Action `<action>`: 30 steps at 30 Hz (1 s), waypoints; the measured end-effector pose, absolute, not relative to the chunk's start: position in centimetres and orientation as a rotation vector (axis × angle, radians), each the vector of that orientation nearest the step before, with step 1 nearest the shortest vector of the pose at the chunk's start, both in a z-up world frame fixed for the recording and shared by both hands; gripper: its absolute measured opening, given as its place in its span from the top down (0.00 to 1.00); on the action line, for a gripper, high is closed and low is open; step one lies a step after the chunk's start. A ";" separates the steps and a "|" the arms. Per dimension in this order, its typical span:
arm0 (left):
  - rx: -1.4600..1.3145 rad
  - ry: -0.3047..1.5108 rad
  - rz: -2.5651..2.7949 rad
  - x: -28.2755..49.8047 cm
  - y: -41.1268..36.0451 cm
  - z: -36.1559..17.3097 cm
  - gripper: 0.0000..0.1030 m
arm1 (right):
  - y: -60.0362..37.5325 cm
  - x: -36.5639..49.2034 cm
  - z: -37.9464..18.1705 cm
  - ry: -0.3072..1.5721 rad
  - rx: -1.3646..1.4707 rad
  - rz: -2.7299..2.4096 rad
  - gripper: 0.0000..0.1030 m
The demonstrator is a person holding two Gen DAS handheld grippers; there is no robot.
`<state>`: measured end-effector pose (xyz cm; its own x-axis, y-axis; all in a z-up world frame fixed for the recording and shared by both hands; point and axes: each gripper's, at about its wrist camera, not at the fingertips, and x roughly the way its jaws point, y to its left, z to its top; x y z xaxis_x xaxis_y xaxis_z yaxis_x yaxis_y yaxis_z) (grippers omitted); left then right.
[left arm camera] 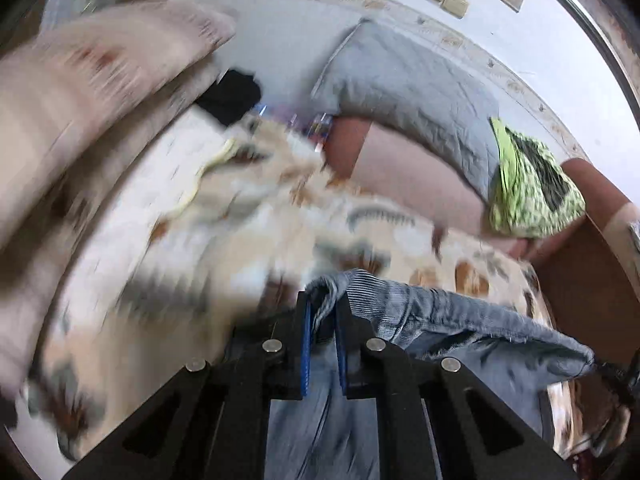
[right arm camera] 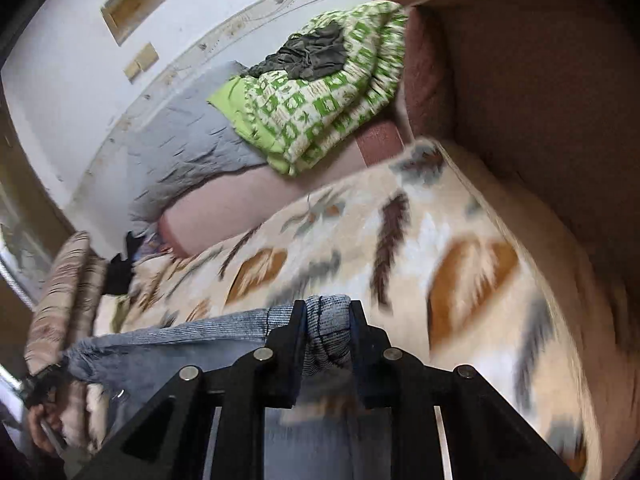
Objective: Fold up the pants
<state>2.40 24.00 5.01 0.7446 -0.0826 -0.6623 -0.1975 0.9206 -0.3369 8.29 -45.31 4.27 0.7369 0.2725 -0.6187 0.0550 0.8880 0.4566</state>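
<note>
Faded blue denim pants (left arm camera: 452,312) hang stretched between the two grippers above a bed. In the left wrist view my left gripper (left arm camera: 323,304) is shut on one bunched end of the waistband, its blue pads pinching the cloth. The fabric runs off to the right and sags down below the fingers. In the right wrist view my right gripper (right arm camera: 328,310) is shut on the other bunched end of the pants (right arm camera: 176,340), which stretch away to the left toward the other hand (right arm camera: 40,424). Both views are motion-blurred.
A cream bedspread (right arm camera: 360,240) with brown and grey leaf prints lies under the pants. A green-and-white patterned bundle (right arm camera: 320,100) and a grey quilted pillow (left arm camera: 400,80) lean on the pink headboard (right arm camera: 240,204). Striped pillows (left arm camera: 80,80) sit at the left, a brown footboard (right arm camera: 540,80) at the right.
</note>
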 end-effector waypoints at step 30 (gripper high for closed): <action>-0.707 0.901 0.284 -2.6 22.7 -3.2 0.22 | -37.3 0.9 -0.1 0.950 0.472 0.143 0.24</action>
<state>-2.57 22.66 -3.16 0.6033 -0.0608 -0.7952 -0.5057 0.7418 -0.4404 0.93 -37.28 -0.14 0.5811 0.3208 -0.7479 0.0868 0.8894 0.4488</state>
